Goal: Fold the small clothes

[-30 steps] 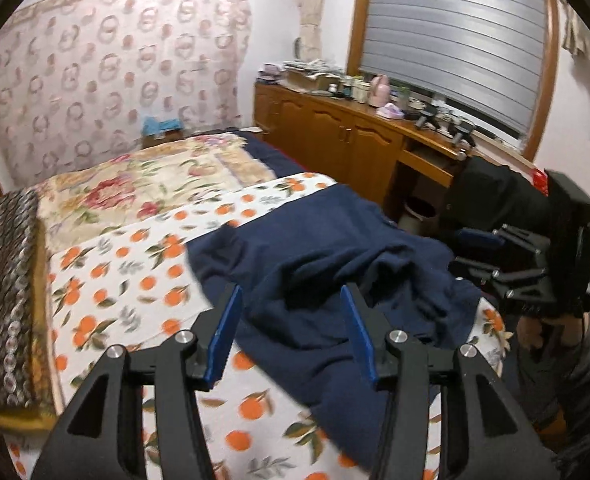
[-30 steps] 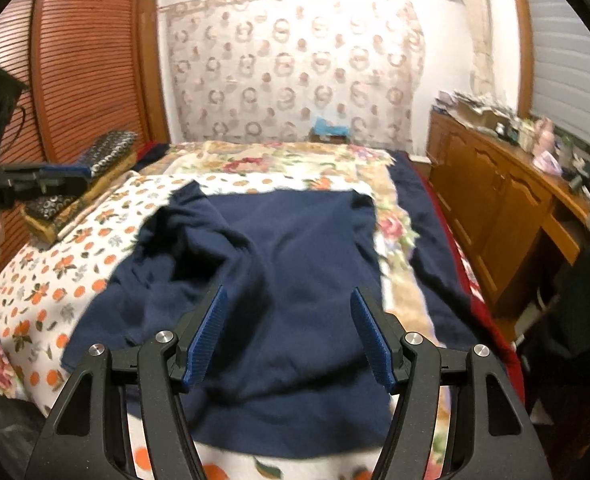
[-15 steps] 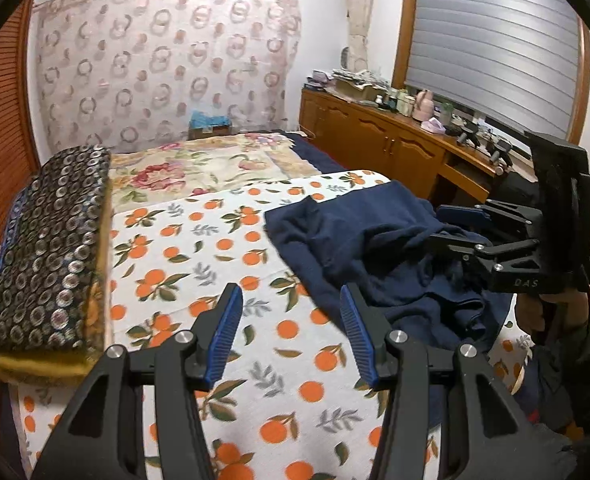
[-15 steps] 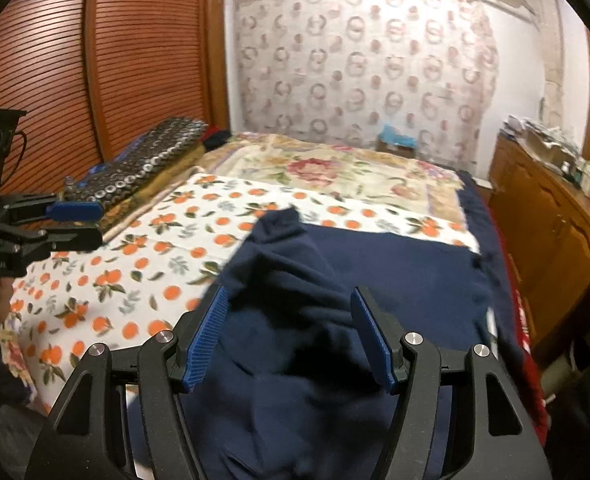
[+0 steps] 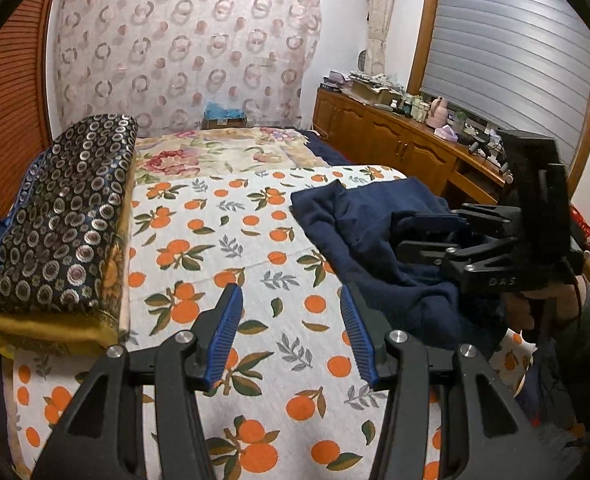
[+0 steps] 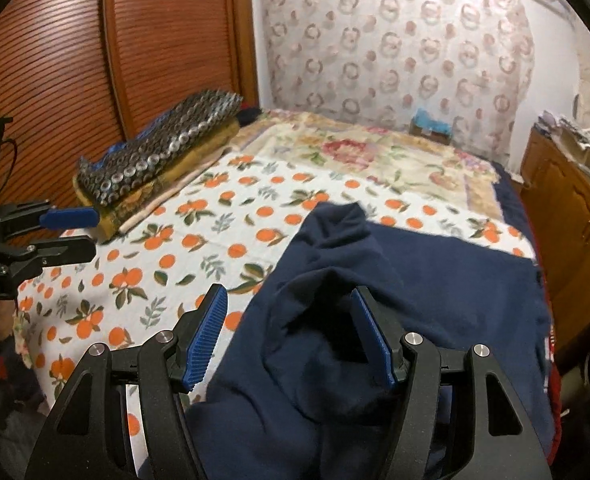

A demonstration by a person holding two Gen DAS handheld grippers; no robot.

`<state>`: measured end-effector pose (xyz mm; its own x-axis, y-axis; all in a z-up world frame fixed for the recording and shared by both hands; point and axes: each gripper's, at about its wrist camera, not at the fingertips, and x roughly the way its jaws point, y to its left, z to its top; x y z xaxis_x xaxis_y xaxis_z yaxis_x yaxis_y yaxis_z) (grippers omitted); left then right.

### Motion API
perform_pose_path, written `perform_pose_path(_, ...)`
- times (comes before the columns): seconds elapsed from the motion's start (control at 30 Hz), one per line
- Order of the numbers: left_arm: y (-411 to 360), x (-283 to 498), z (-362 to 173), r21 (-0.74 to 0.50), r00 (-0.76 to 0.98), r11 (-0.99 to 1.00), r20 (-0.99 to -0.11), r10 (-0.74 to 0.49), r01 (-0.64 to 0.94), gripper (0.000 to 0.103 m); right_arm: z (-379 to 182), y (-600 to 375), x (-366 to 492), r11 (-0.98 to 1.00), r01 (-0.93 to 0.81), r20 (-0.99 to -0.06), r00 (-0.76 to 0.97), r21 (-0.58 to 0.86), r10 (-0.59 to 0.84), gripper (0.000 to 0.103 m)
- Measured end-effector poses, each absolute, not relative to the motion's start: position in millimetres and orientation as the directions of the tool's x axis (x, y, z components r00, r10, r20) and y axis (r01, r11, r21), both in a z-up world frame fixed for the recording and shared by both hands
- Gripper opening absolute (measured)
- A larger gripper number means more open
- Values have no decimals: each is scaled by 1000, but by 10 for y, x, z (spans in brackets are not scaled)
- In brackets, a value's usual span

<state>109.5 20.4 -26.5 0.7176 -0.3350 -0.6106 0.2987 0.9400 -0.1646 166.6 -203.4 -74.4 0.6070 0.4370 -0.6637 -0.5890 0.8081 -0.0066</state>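
A dark navy garment (image 5: 379,240) lies rumpled on the right side of the bed; in the right wrist view it (image 6: 407,288) fills the lower middle. My left gripper (image 5: 291,326) is open and empty above the orange-print sheet (image 5: 223,248), left of the garment. My right gripper (image 6: 289,330) is open just above the garment's bunched fold, nothing between its pads. The right gripper also shows in the left wrist view (image 5: 439,236), and the left one in the right wrist view (image 6: 71,232).
A stack of folded patterned blankets (image 5: 59,216) lies along the bed's left edge. A wooden cabinet (image 5: 395,148) with clutter stands right of the bed. A slatted wooden door (image 6: 95,52) is on the left. A floral cover (image 6: 375,160) lies farther up the bed.
Both grippers swung left. The left one moved off the garment to above the bare orange-print sheet. The garment is now bunched more to the right. Both stayed open.
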Motion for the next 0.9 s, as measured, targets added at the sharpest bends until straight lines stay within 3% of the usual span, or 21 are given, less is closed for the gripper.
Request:
perform_pose_path(0.2, 177, 1101, -376, -179, 699, 935, -624, -349, 306, 50, -995, -1959, 1846, 810, -586, -741, 536, 19, 404, 60)
perform_pose_path(0.3, 161, 1106, -415, -183, 691, 933, -630, -353, 310, 50, -1040, -1941, 1904, 813, -582, -758, 521, 20, 393, 53)
perform_pose_path(0.47, 145, 1090, -435, -183, 687, 932, -634, -355, 313, 50, -1004, -1965, 2008, 808, -589, -760, 519, 12, 390, 6)
perform_pose_path(0.5, 148, 1081, -434, -182, 688, 933, -633, -354, 311, 50, -922, -2039, 2010, 825, -566, -731, 567, -9, 381, 3)
perform_pose_path(0.63, 163, 1071, -439, -187, 689, 933, -632, -354, 308, 50, -450, -2492, 2111, 885, -466, -624, 690, 3, 366, 2)
perform_pose_path(0.73, 144, 1070, -448, -193, 686, 930, -631, -361, 312, 50, -164, -2829, 2303, 921, -390, -595, 741, -2, 312, 2)
perform_pose_path(0.9, 35, 1069, -446, -186, 679, 924, -632, -372, 333, 50, -95, -3383, 2877, 976, -212, -649, 749, -46, 132, 2)
